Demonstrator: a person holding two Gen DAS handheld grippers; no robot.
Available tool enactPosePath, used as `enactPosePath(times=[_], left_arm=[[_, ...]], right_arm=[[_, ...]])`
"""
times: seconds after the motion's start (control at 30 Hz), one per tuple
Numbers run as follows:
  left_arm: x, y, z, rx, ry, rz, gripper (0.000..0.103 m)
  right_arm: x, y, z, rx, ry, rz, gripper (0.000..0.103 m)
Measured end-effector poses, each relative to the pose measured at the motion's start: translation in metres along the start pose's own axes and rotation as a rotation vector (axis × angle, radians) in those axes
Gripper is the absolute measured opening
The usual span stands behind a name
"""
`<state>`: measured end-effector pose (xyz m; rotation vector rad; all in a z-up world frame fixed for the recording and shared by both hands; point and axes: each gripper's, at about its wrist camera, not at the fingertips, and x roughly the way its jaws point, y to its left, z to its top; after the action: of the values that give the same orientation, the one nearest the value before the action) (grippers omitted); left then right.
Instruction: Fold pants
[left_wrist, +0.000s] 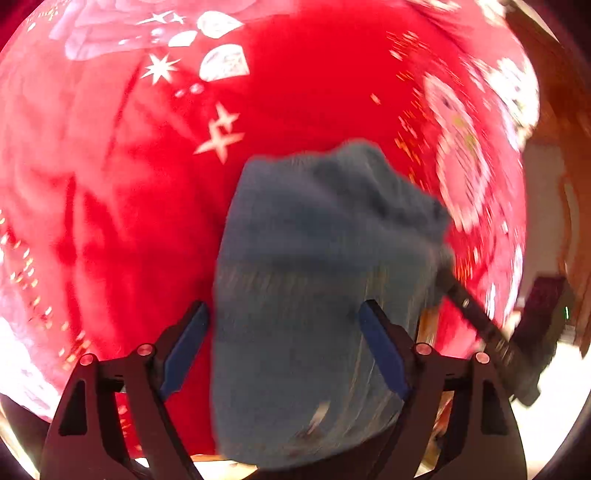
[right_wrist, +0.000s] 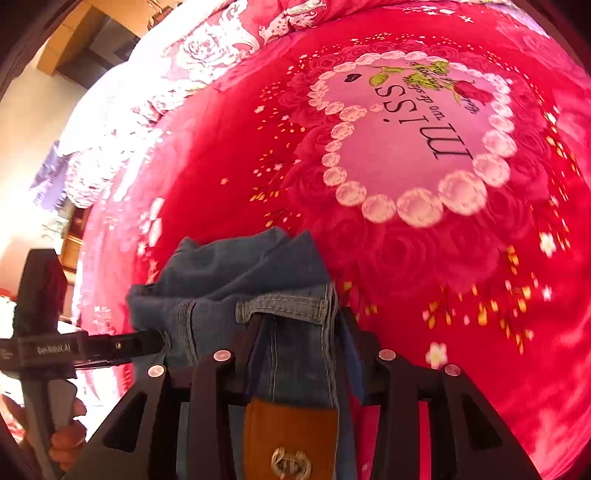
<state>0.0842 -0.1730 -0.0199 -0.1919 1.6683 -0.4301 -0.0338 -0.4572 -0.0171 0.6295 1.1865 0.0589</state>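
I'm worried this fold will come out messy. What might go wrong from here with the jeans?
1. The jeans are bunched, not flat, over the red bedspread; creases may get folded in.
2. The left gripper stands wide around the denim, so the right gripper, at the waistband, seems the only hold; the cloth could slip or twist.

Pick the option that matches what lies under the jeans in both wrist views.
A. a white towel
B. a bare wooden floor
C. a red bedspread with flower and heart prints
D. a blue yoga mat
C: the jeans hang over a red bedspread printed with a pearl-edged heart and small flowers.
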Motion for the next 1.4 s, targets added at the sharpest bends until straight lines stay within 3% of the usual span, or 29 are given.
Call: enactPosePath(times=[0.03, 0.13, 0.23, 0.3, 0.37, 0.43, 0.47, 0.57, 0.63, 0.73, 0.9, 1.0, 1.03, 1.07, 1.13, 1.17, 1.27, 1.3, 1.33, 1.4], left_arm=[[0.001, 0.008, -0.01, 0.001, 0.013, -0.046, 0.084], [0.026, 0.032, -0.03, -0.09, 0.113, -0.192, 0.084], [0.027, 0.036, -0.037, -0.131, 0.07, -0.262, 0.095], [0.027, 0.027, -0.035, -0.118, 0.075, -0.242, 0.095], [0.019, 0.018, -0.039, -0.076, 0.053, -0.223, 0.093], [0.015, 0.008, -0.044, -0.015, 0.025, -0.138, 0.076], [0.015, 0.005, -0.046, 0.01, 0.01, -0.098, 0.073], [0.004, 0.0, -0.045, 0.029, -0.037, -0.078, 0.057], [-0.008, 0.004, -0.044, 0.025, -0.068, -0.093, 0.05], [-0.03, 0.011, -0.036, 0.025, -0.139, -0.109, 0.049], [-0.1, 0.031, -0.001, -0.011, -0.304, -0.115, 0.049], [-0.144, 0.049, 0.023, -0.037, -0.408, -0.089, 0.05], [-0.154, 0.056, 0.032, -0.038, -0.434, -0.053, 0.054], [-0.162, 0.067, 0.039, -0.047, -0.457, 0.013, 0.056], [-0.169, 0.088, 0.045, -0.078, -0.501, 0.171, 0.063], [-0.168, 0.101, 0.042, -0.095, -0.511, 0.251, 0.065], [-0.153, 0.132, 0.019, -0.129, -0.533, 0.326, 0.065], [-0.141, 0.138, 0.01, -0.14, -0.531, 0.345, 0.065], [-0.131, 0.141, 0.002, -0.148, -0.531, 0.361, 0.065], [-0.112, 0.143, -0.012, -0.144, -0.542, 0.377, 0.065]], right_arm=[[-0.004, -0.006, -0.007, 0.013, 0.013, 0.039, 0.052], [-0.007, -0.031, -0.034, 0.087, 0.054, 0.153, 0.06], [0.001, -0.043, -0.058, 0.159, 0.053, 0.301, 0.061], [0.002, -0.041, -0.065, 0.166, 0.035, 0.352, 0.061], [-0.002, -0.028, -0.066, 0.107, 0.034, 0.332, 0.049], [-0.003, -0.008, -0.068, -0.035, 0.043, 0.186, 0.032], [-0.002, 0.002, -0.068, -0.094, 0.056, 0.12, 0.031], [-0.011, 0.03, -0.064, -0.153, 0.033, 0.065, 0.025], [-0.02, 0.047, -0.061, -0.186, 0.007, 0.071, 0.025], [-0.029, 0.076, -0.048, -0.22, -0.014, 0.113, 0.025], [-0.023, 0.146, -0.001, -0.275, -0.057, 0.193, 0.025], [-0.033, 0.191, 0.028, -0.312, -0.141, 0.254, 0.026], [-0.031, 0.205, 0.039, -0.32, -0.175, 0.218, 0.029], [-0.028, 0.215, 0.048, -0.317, -0.202, 0.121, 0.031], [-0.015, 0.226, 0.059, -0.308, -0.209, -0.099, 0.051], [-0.011, 0.226, 0.057, -0.297, -0.209, -0.143, 0.055], [-0.004, 0.21, 0.03, -0.26, -0.249, -0.13, 0.088], [-0.001, 0.205, 0.013, -0.253, -0.279, -0.174, 0.097], [0.003, 0.199, -0.002, -0.256, -0.288, -0.215, 0.102], [0.015, 0.19, -0.026, -0.288, -0.261, -0.235, 0.102]])
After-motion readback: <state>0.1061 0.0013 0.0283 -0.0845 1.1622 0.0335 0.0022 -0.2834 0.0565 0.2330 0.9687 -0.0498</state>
